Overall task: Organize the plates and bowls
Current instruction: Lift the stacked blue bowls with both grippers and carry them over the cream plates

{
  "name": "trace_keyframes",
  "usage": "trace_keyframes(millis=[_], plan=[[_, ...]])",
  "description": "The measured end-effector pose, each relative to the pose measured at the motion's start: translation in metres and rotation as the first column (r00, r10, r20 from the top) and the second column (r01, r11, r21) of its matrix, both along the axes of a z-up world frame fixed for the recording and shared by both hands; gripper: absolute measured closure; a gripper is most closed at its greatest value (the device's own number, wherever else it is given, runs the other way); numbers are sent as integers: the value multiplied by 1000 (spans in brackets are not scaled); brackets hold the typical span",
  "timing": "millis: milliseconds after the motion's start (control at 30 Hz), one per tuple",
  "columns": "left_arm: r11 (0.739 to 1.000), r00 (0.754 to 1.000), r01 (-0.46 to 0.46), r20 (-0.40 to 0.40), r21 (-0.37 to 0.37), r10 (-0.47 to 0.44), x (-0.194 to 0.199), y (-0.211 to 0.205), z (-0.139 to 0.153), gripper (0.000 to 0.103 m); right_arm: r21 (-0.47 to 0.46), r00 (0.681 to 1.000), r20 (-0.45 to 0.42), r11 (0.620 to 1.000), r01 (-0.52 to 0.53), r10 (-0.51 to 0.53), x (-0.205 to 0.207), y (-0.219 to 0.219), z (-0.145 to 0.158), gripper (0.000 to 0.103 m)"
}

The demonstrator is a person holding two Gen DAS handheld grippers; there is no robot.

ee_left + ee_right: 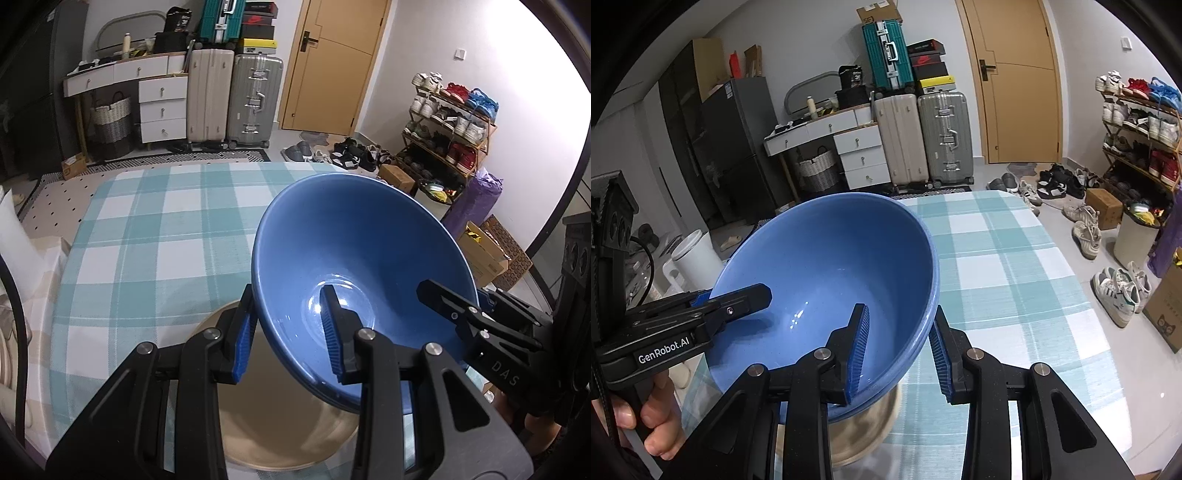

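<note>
A large blue bowl [365, 251] is held in the air over a beige plate [280, 424] that lies on the checked tablecloth. My left gripper [290, 332] straddles the bowl's left rim, one finger inside and one outside, and looks shut on it. In the right wrist view the same blue bowl [831, 266] is tilted, and my right gripper [899, 354] straddles its right rim, seemingly gripping it. The beige plate [864, 432] shows blurred under the bowl. Each gripper appears in the other's view, clamped on the opposite rim.
The table [147, 229] carries a teal and white checked cloth. Behind it stand suitcases [236, 99], a white drawer unit [162, 107] and a wooden door [332, 62]. A shoe rack [450, 122] and loose shoes are on the floor at the right.
</note>
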State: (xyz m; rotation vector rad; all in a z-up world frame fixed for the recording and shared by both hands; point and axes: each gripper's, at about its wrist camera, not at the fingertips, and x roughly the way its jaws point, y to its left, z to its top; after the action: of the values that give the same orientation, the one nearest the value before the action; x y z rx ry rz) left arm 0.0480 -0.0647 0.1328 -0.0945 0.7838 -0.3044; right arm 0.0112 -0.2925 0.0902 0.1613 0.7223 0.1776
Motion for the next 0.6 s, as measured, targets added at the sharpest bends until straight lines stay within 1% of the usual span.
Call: trace_keyframes(millis=[267, 600], plan=[[999, 999, -46, -5, -3, 46, -9, 24, -5, 73, -3, 999, -10, 999, -49, 49, 0, 22, -8, 70], [996, 996, -90, -27, 1, 90, -13, 48, -20, 73, -6, 995, -32, 996, -92, 92, 7, 42, -24, 70]])
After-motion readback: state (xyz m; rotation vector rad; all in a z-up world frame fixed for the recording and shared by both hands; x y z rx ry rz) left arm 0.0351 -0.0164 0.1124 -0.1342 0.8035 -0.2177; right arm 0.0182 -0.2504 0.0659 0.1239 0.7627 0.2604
